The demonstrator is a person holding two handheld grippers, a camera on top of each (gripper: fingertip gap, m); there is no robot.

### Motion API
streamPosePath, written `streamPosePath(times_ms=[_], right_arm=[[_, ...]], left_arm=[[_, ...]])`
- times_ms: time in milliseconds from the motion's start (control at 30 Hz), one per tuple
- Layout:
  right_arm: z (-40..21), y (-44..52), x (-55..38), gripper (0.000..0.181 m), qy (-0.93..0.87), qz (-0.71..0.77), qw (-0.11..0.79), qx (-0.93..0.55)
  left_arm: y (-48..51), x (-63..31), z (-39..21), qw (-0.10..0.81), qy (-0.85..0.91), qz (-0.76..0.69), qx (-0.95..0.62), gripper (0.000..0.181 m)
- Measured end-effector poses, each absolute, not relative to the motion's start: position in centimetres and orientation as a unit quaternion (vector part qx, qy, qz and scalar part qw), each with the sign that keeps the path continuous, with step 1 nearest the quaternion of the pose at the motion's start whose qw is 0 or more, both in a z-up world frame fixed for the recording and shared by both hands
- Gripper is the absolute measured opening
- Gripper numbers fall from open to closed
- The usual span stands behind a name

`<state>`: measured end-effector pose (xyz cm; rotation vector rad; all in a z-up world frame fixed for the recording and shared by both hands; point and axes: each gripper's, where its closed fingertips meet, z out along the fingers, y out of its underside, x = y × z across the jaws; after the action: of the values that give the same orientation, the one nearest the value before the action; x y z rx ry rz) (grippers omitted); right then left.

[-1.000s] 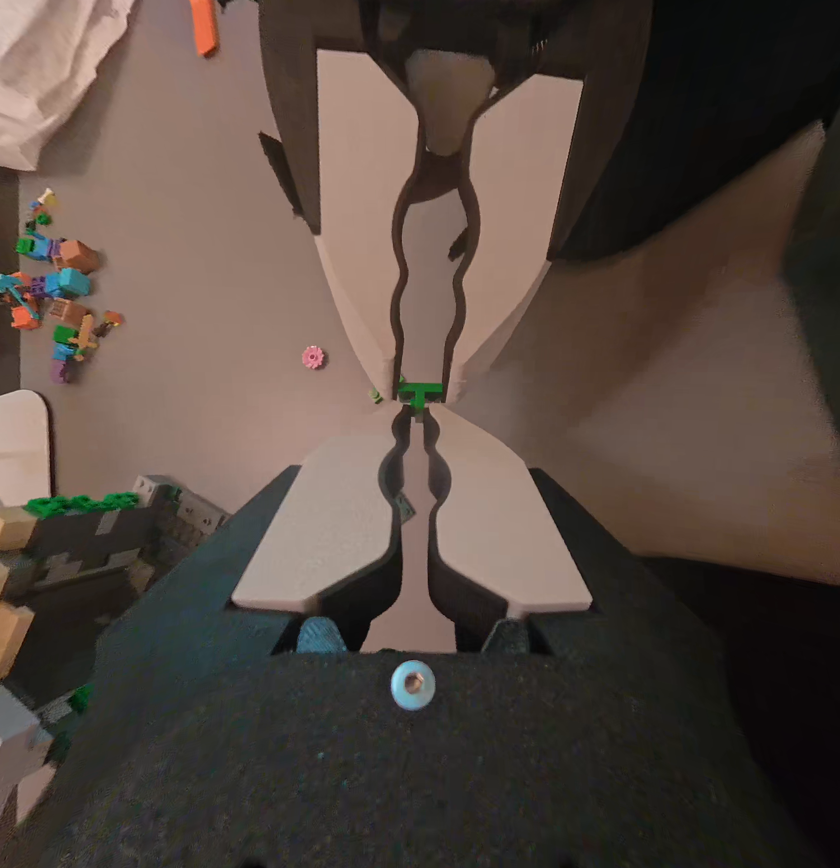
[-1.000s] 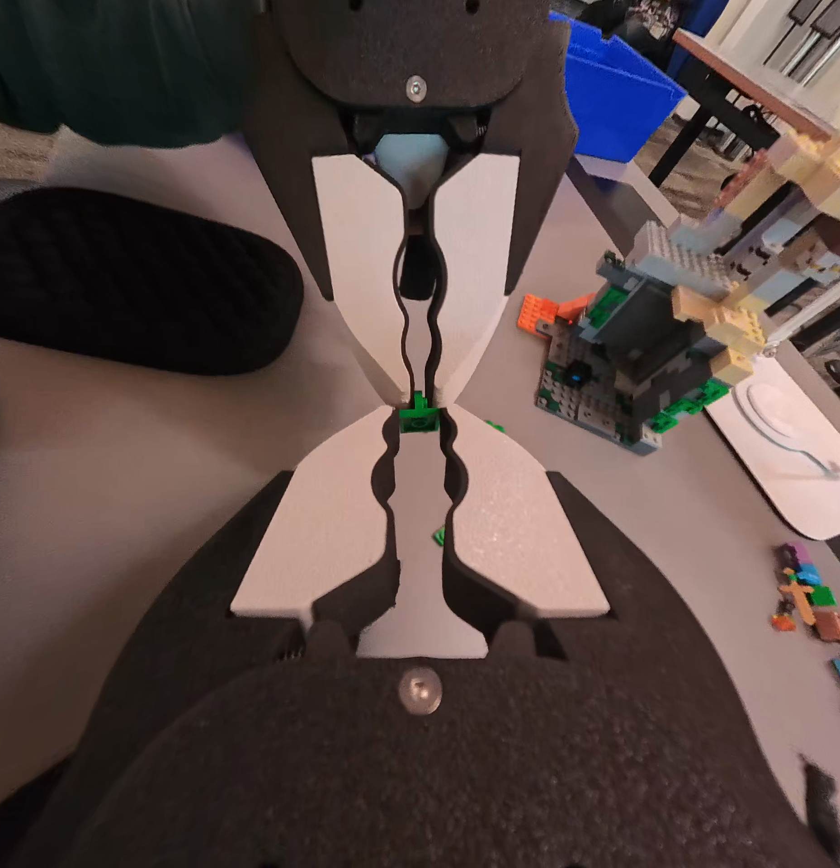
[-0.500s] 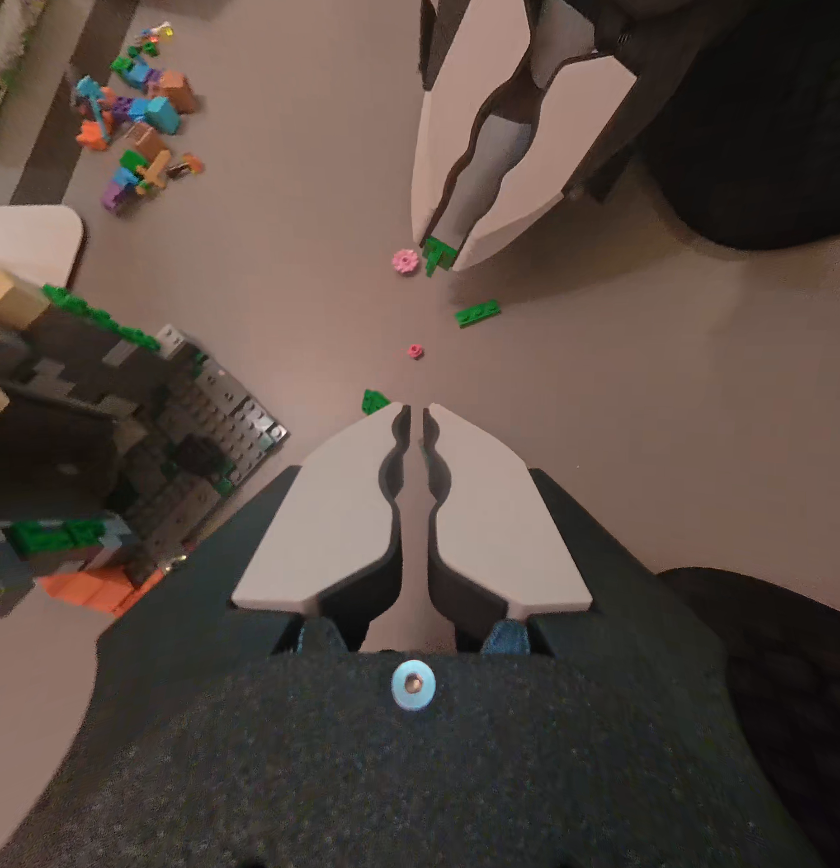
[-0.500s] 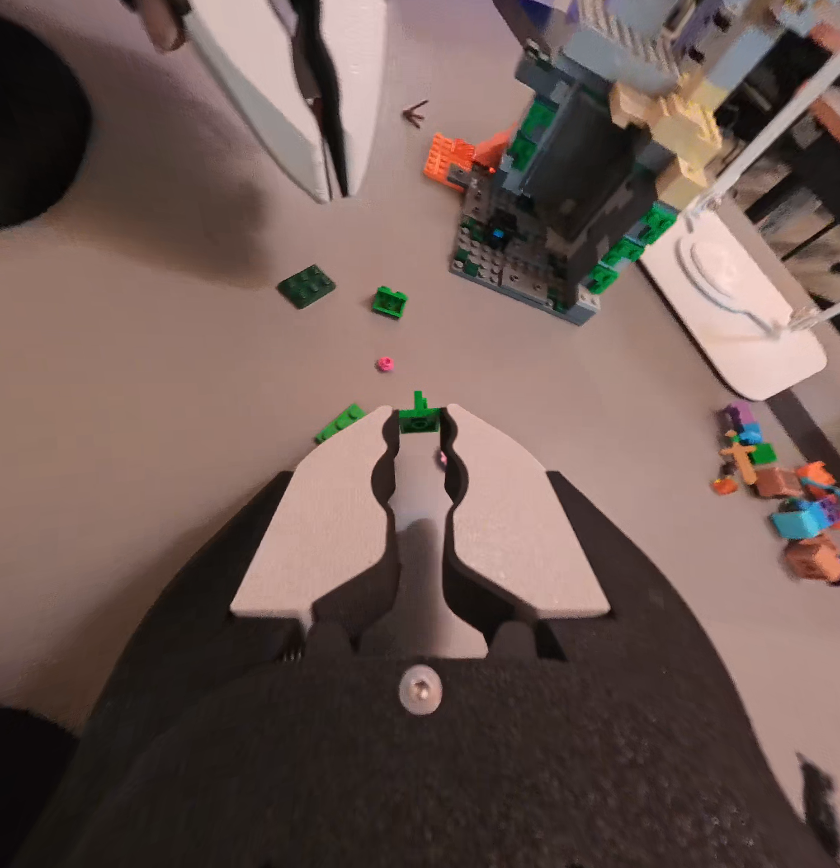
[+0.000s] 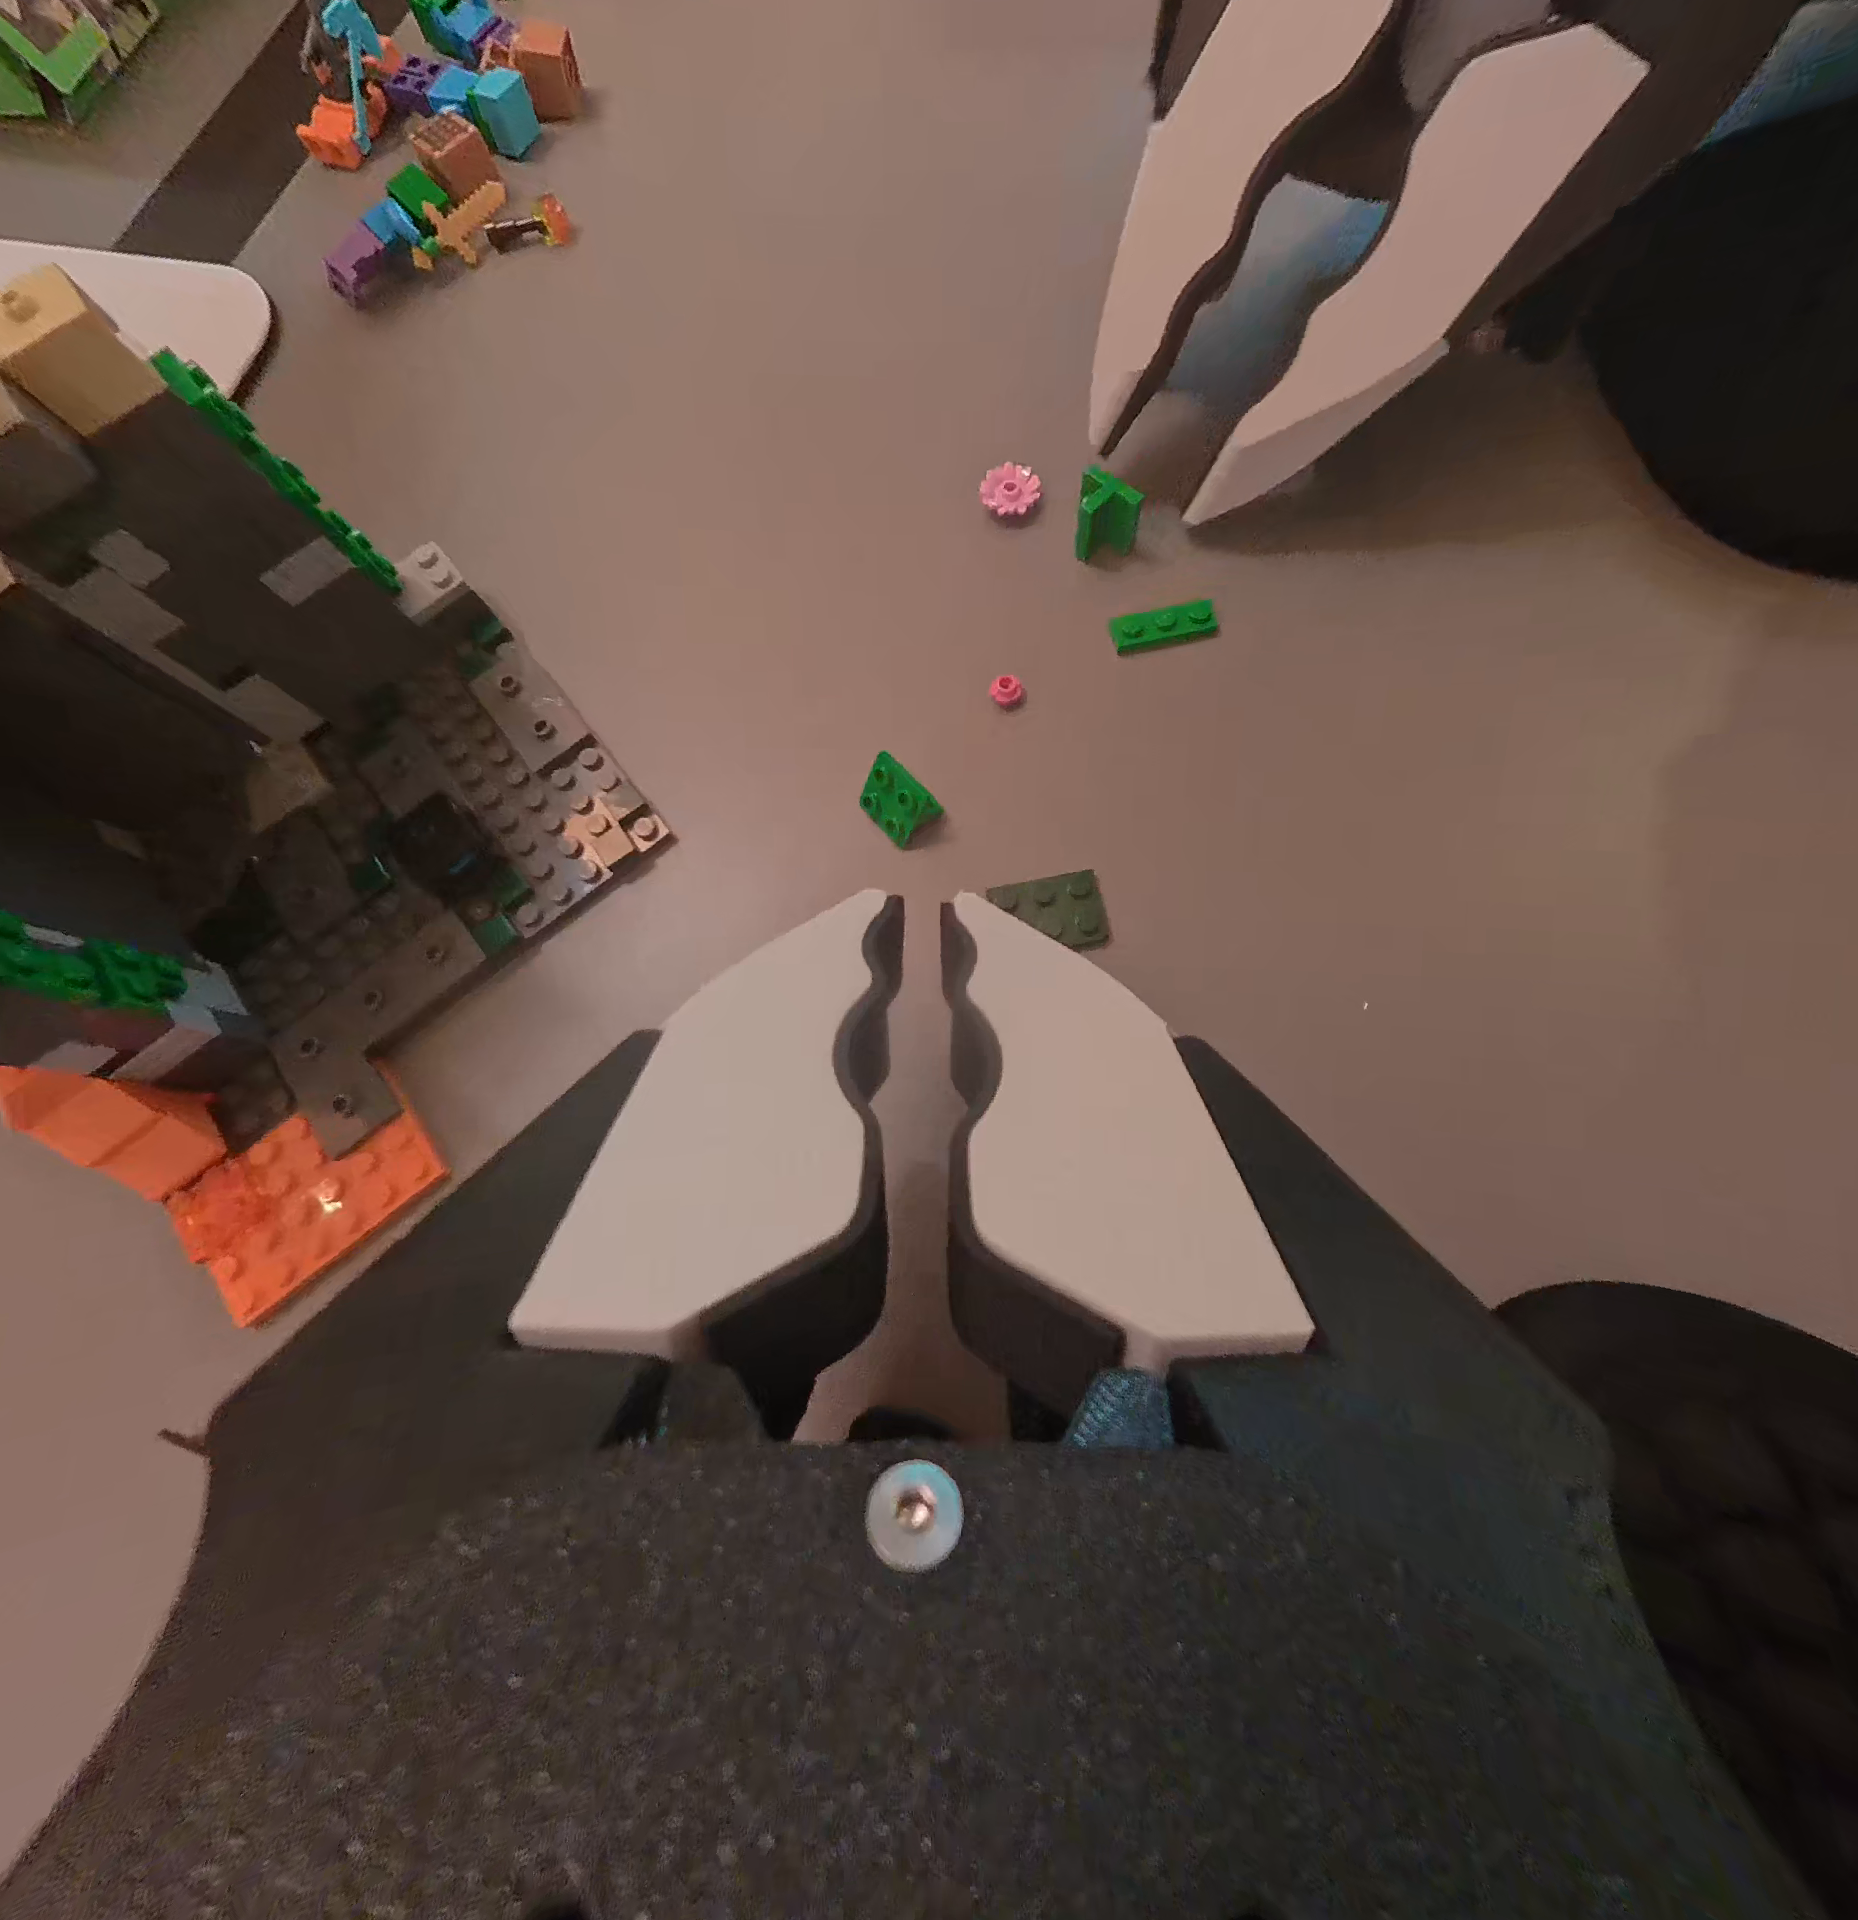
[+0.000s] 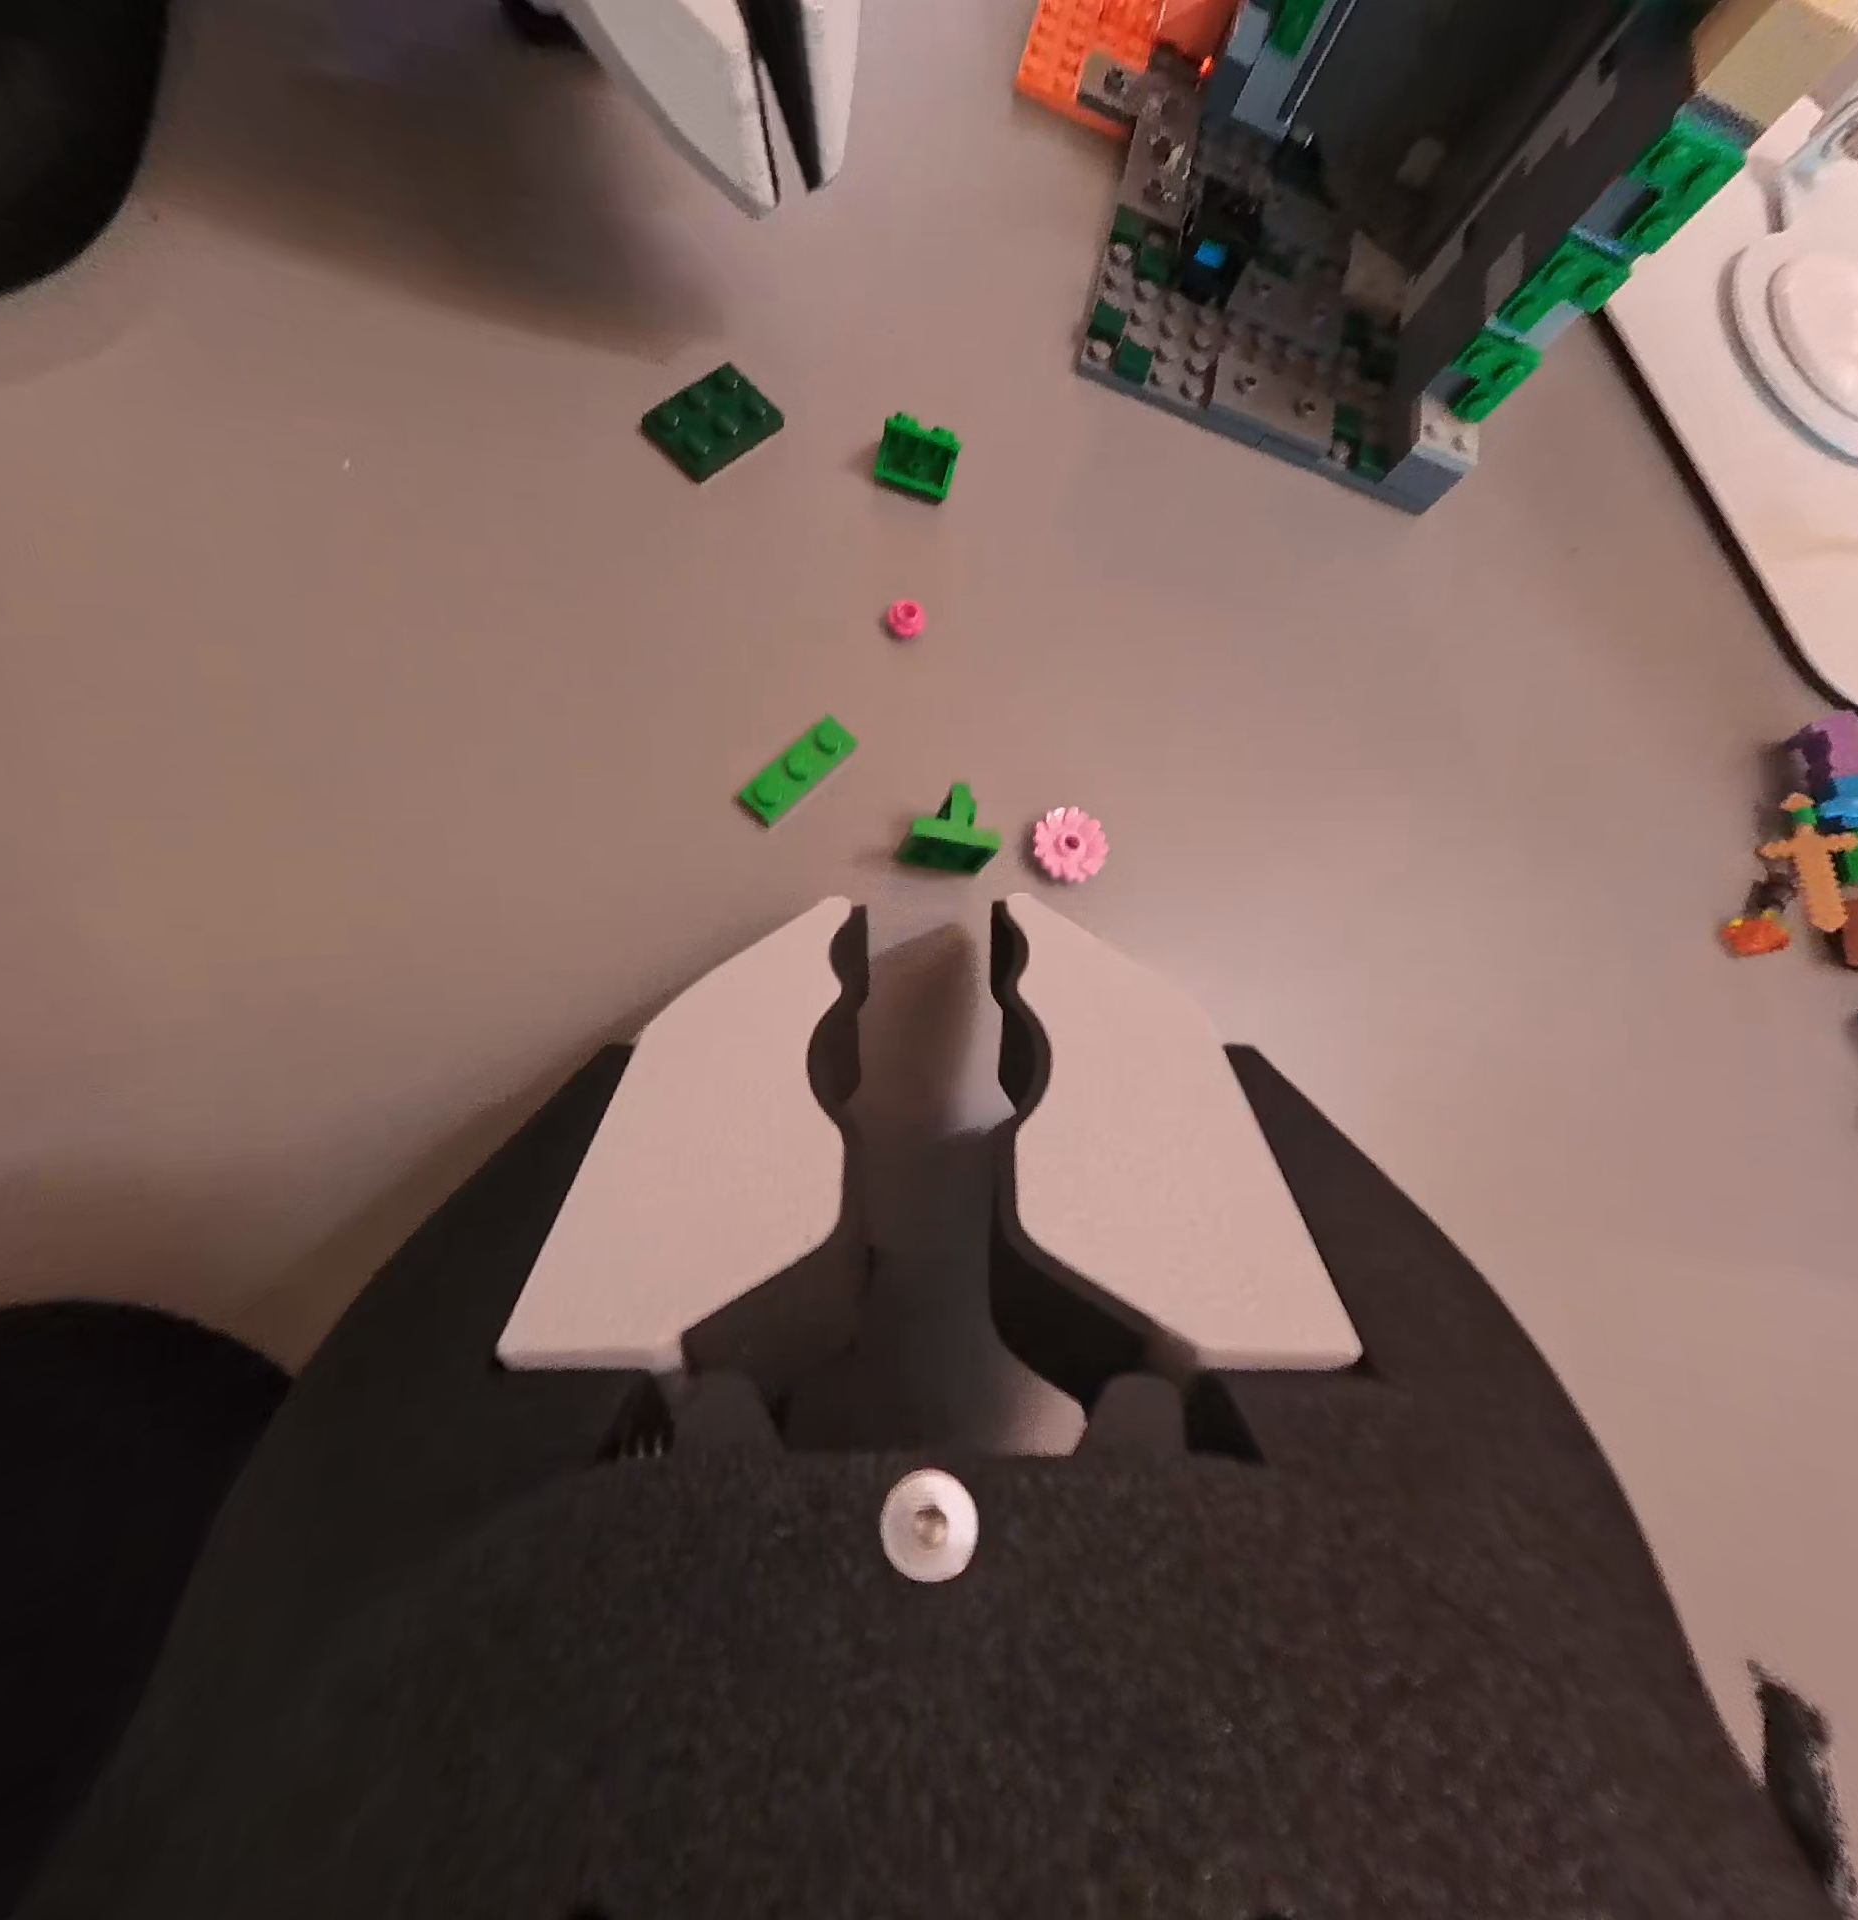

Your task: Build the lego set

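Observation:
A small green T-shaped piece point(image 6: 946, 836) lies on the grey table just ahead of my right gripper point(image 6: 930, 914), which is open and empty. It lies next to a pink flower piece point(image 6: 1070, 844). My left gripper point(image 5: 920, 906) is shut and empty, above a dark green plate point(image 5: 1055, 909) and a green bracket brick point(image 5: 899, 800). A green three-stud plate point(image 6: 797, 769) and a pink round stud point(image 6: 906, 618) lie between the grippers. The partly built grey and green lego model point(image 5: 489, 790) stands left of my left gripper and far right in the right wrist view point(image 6: 1216, 343).
An orange plate point(image 5: 301, 1205) juts from the model's corner. A pile of coloured minifigure parts point(image 5: 437, 156) lies farther off. A white lamp base point(image 6: 1839, 416) sits beyond the model. Black cushioned pads point(image 5: 1735, 364) lie at the table's edge. About 12 centimetres separates my left fingertips from my right. About 4 centimetres separates my left fingertips from the dark green plate point(image 5: 1055, 909). Seen from the right wrist view point(image 6: 705, 420) as well.
The two grippers met tip to tip on the green T piece, then drew apart. The right gripper has opened and the T piece now lies on the table by the pink flower.

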<state>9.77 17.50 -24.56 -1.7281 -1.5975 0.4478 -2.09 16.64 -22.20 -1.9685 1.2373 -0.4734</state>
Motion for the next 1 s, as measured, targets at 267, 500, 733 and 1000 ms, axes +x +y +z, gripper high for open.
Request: streamPosePath(times_ms=[267,500,733,1000], right_arm=[[-22.7,17.8,9.2,0.017,-0.61,0.191,0.381,-0.668],[-23.0,19.0,7.4,0.004,-0.574,0.231,0.354,-0.701],[-23.8,18.2,9.2,0.001,-0.588,0.216,0.329,-0.707],[-24.0,16.8,10.7,0.006,-0.616,0.197,0.325,-0.69]], left_arm=[[17.3,-0.9,-23.3,0.361,0.488,-0.168,-0.777,0.007],[17.3,-0.9,-24.0,0.361,0.492,-0.156,-0.777,0.007],[17.3,-1.7,-24.1,0.366,0.483,-0.163,-0.778,0.007],[17.1,-1.6,-24.1,0.369,0.488,-0.161,-0.775,0.007]])
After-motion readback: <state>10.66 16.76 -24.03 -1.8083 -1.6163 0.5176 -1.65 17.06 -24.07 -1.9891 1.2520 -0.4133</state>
